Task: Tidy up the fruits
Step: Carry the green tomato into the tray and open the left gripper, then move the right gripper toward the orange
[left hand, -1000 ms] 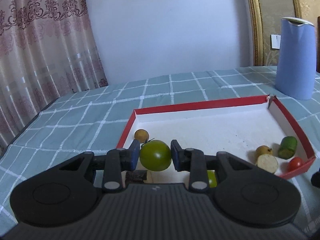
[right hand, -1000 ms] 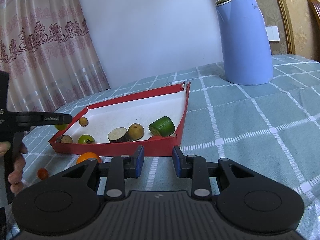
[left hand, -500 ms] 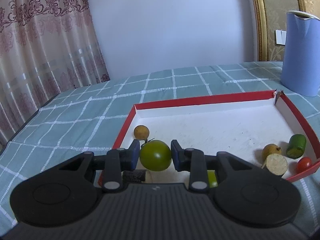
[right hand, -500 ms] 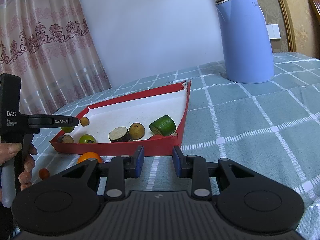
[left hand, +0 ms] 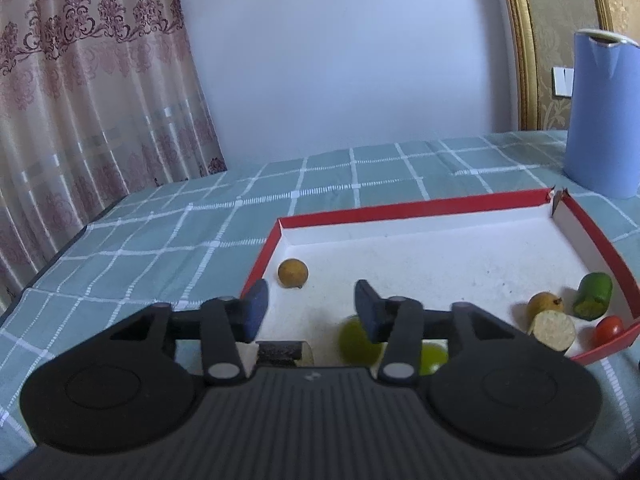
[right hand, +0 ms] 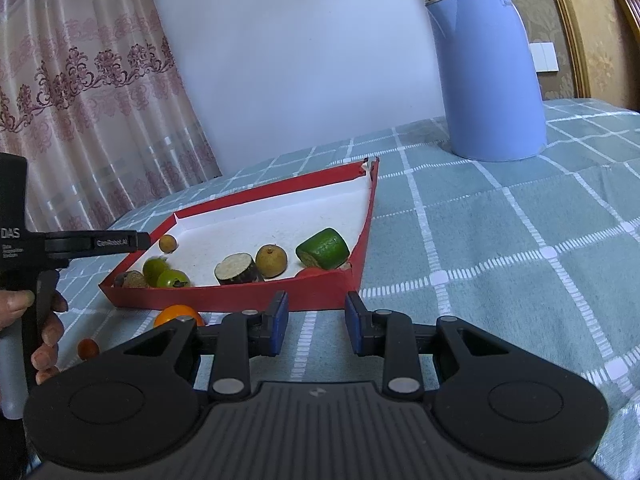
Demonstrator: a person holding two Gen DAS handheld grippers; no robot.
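The left claw (left hand: pixel 308 310) is opening over the near left corner of the shallow red-rimmed white cardboard tray (left hand: pixel 416 207), its blue pads clear of the blurred round green fruit (left hand: pixel 355 340) lying on the tray floor below, beside a second green fruit (left hand: pixel 434 354). The right claw (right hand: pixel 316 322) is hanging with jaws narrowed on nothing above the teal checked cloth on the bench (right hand: pixel 500 240), just short of the tray's near wall. A small orange fruit (right hand: pixel 178 314) and a small red one (right hand: pixel 88 347) are lying outside that wall, while the tray's far half and the cloth toward the tall blue kettle (right hand: pixel 486 72) are offering open room.
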